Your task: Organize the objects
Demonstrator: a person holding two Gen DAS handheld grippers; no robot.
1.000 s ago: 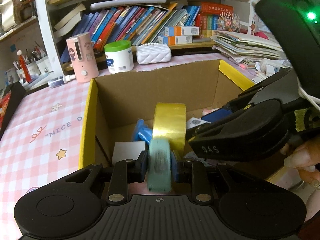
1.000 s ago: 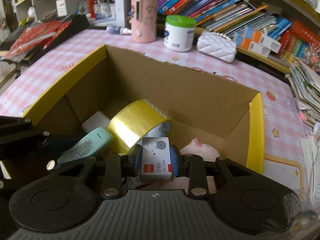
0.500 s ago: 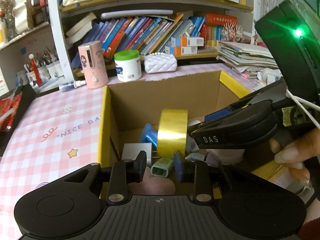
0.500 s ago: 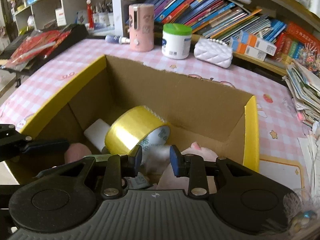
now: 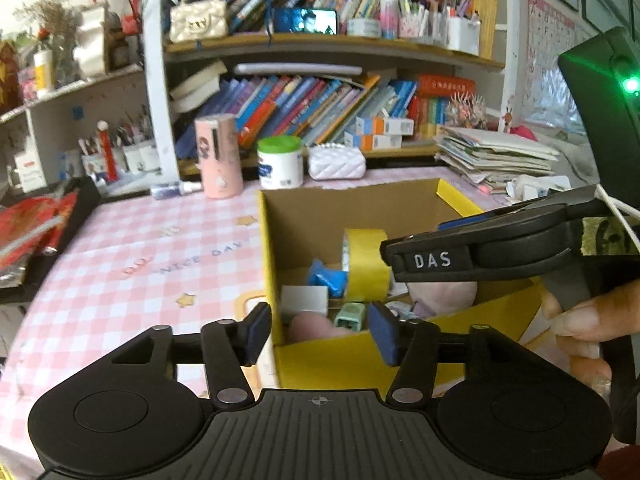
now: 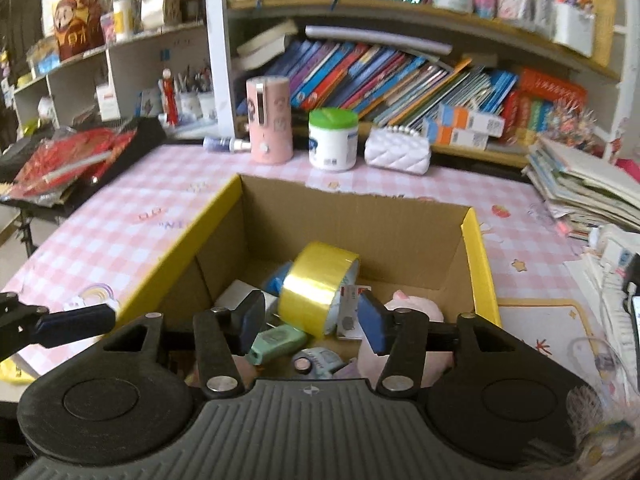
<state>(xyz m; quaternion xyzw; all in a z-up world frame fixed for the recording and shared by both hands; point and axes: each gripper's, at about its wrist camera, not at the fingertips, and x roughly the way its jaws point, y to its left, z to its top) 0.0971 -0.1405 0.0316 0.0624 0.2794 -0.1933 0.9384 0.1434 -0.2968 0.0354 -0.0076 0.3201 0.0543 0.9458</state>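
A cardboard box with yellow flaps (image 5: 266, 240) (image 6: 474, 248) stands on the pink checked table. Inside lie a yellow tape roll (image 5: 366, 264) (image 6: 316, 288), a mint green item (image 5: 351, 315) (image 6: 276, 340), a small staple box (image 6: 349, 312), a pink plush (image 6: 414, 306), a blue item (image 5: 326, 278) and a white block (image 5: 304, 300). My left gripper (image 5: 318, 334) is open and empty above the box's near edge. My right gripper (image 6: 310, 320) is open and empty above the box; it also shows from the side in the left wrist view (image 5: 480, 256).
A pink cylinder (image 6: 269, 120), a green-lidded white jar (image 6: 333, 140) and a white quilted purse (image 6: 398, 152) stand behind the box. Bookshelves rise at the back. A paper stack (image 6: 584, 188) lies at right, red packets (image 6: 60, 164) at left.
Both grippers opened, dropped the mint green item and the staple box into the box, and pulled back and up away from it.
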